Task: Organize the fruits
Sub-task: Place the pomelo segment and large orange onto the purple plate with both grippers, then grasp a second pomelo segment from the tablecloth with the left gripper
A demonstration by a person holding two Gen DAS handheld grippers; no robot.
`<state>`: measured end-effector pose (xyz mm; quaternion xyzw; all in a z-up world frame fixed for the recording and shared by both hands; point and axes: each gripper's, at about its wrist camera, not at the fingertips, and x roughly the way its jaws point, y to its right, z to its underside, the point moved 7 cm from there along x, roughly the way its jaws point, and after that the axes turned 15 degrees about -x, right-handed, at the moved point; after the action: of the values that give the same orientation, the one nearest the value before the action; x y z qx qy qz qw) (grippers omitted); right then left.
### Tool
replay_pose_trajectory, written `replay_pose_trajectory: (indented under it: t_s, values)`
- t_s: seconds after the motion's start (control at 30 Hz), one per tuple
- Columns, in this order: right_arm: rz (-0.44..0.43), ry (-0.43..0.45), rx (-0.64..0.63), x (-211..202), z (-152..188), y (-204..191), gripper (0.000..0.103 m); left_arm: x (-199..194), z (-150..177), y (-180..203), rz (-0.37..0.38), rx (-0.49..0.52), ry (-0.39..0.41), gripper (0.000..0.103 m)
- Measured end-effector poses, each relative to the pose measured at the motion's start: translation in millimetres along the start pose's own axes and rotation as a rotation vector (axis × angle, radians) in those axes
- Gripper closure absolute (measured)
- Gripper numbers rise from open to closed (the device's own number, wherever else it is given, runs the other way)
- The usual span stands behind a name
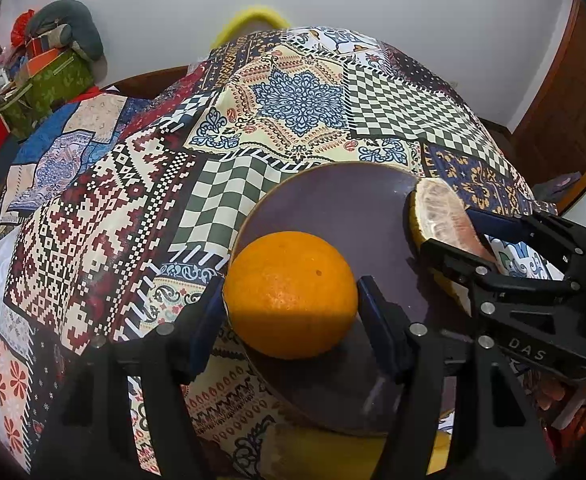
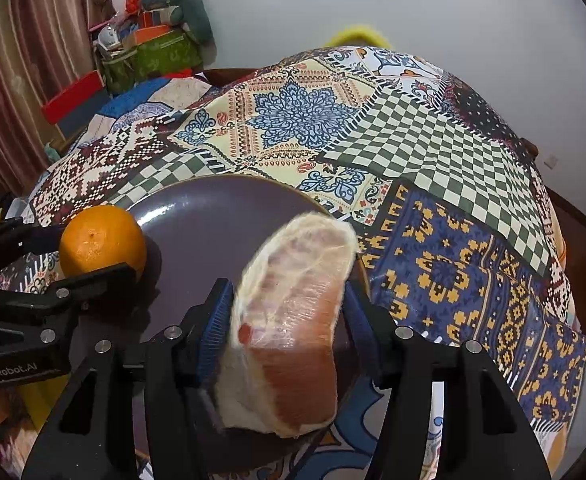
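Observation:
My left gripper (image 1: 291, 300) is shut on an orange (image 1: 291, 294) and holds it over the near left edge of a round dark purple plate (image 1: 341, 204). My right gripper (image 2: 287, 308) is shut on a wrapped pomelo wedge (image 2: 293, 320) with pink flesh, over the plate's (image 2: 213, 216) right side. In the left wrist view the pomelo wedge (image 1: 439, 212) and the right gripper (image 1: 473, 232) show at the plate's right edge. In the right wrist view the orange (image 2: 101, 240) and the left gripper (image 2: 93, 252) show at the plate's left edge.
The plate lies on a patchwork tablecloth (image 1: 301, 96) (image 2: 433, 148). A yellow fruit (image 1: 333, 448) lies under the plate's near edge. Boxes and a green bag (image 2: 153, 52) stand at the far left by the wall. A yellow rim (image 1: 253, 20) shows behind the table.

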<state>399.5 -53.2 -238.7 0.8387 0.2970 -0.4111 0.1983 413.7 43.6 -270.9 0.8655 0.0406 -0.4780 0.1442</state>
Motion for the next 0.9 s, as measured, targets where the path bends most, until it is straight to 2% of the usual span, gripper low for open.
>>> replay_pose_trajectory:
  t_s: [0.13, 0.33, 0.5, 0.73, 0.9]
  values:
    - [0.011, 0.019, 0.005, -9.9, -1.6, 1.7, 0.047, -2.1, 1.4, -0.2, 0.009, -0.018, -0.013, 0.038]
    - [0.023, 0.06, 0.024, -34.9, -4.0, 1.8, 0.047, -27.1, -4.2, 0.4, 0.026, -0.028, 0.047, 0.034]
    - [0.058, 0.119, 0.011, -69.0, -7.4, -5.5, 0.047, -58.1, -4.4, 0.7, 0.028, -0.025, 0.096, 0.034]
    - [0.065, 0.186, 0.032, -114.7, -2.0, -16.1, 0.047, -108.8, 7.6, 0.0, 0.015, -0.003, 0.166, 0.033]
    - [0.082, 0.217, 0.033, -145.0, 11.5, -25.1, 0.045, -136.1, 28.3, -3.3, 0.005, 0.012, 0.192, 0.024]
